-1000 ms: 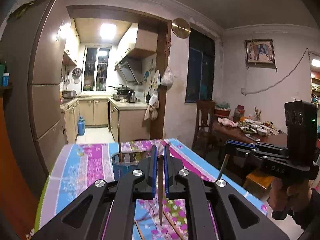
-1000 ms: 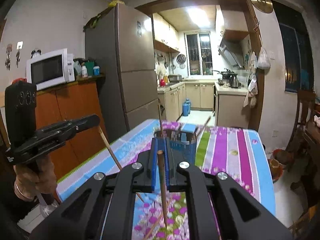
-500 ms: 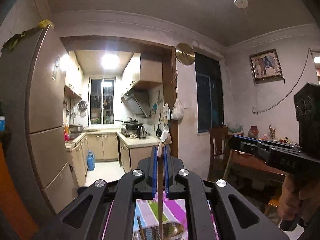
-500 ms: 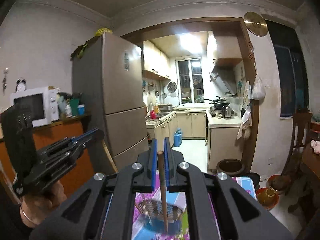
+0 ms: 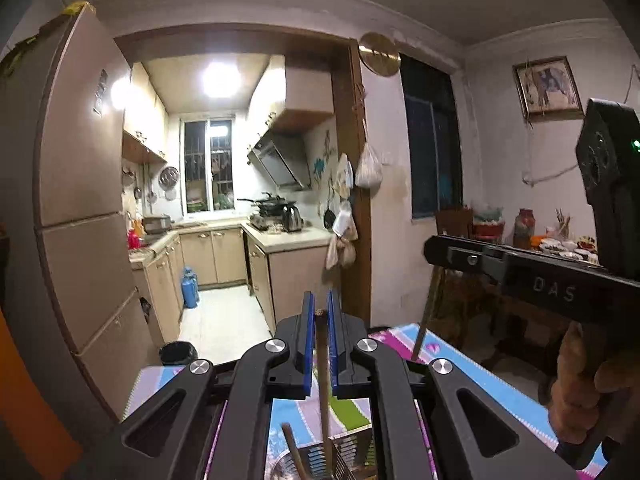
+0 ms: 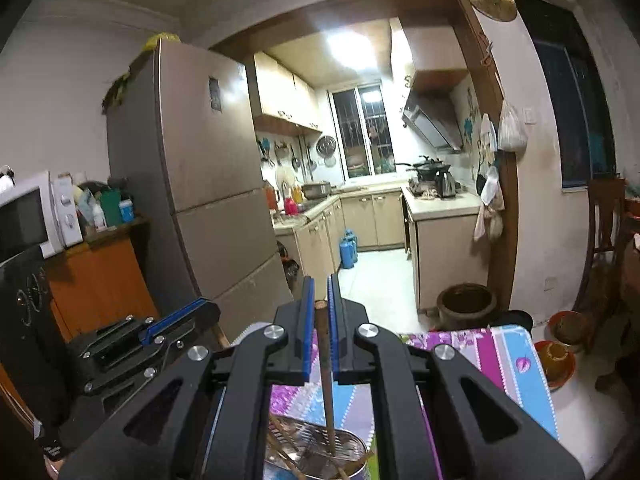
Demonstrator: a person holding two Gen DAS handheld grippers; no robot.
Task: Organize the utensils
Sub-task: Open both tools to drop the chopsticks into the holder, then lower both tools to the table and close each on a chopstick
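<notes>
Plainly, a chopstick [image 5: 322, 364] is clamped upright between the blue pads of the left gripper [image 5: 319, 312], its top just showing between the fingertips and its lower end reaching down into the metal holder [image 5: 320, 460] directly below. Another stick [image 5: 294, 454] is seen leaning in that holder at the lower edge of the left wrist view. The right gripper [image 6: 320, 308] is likewise closed on a second chopstick [image 6: 326, 372] — held upright, its lower end down inside the same holder [image 6: 344, 446], where more sticks lie slanted. The holder stands on a table covered with a striped, flowered cloth [image 6: 516, 364], and nothing is seen between either chopstick and the holder's mouth. Both grippers are held side by side above the table's far end: the right one is seen from the left camera with its chopstick hanging down and a hand [image 5: 592, 392] wrapped on its grip. Beyond the table a fridge [image 6: 208, 184] is seen to the left, a lit kitchen through the doorway, and a brown pot [image 6: 466, 304] on the floor by the counter's end.
</notes>
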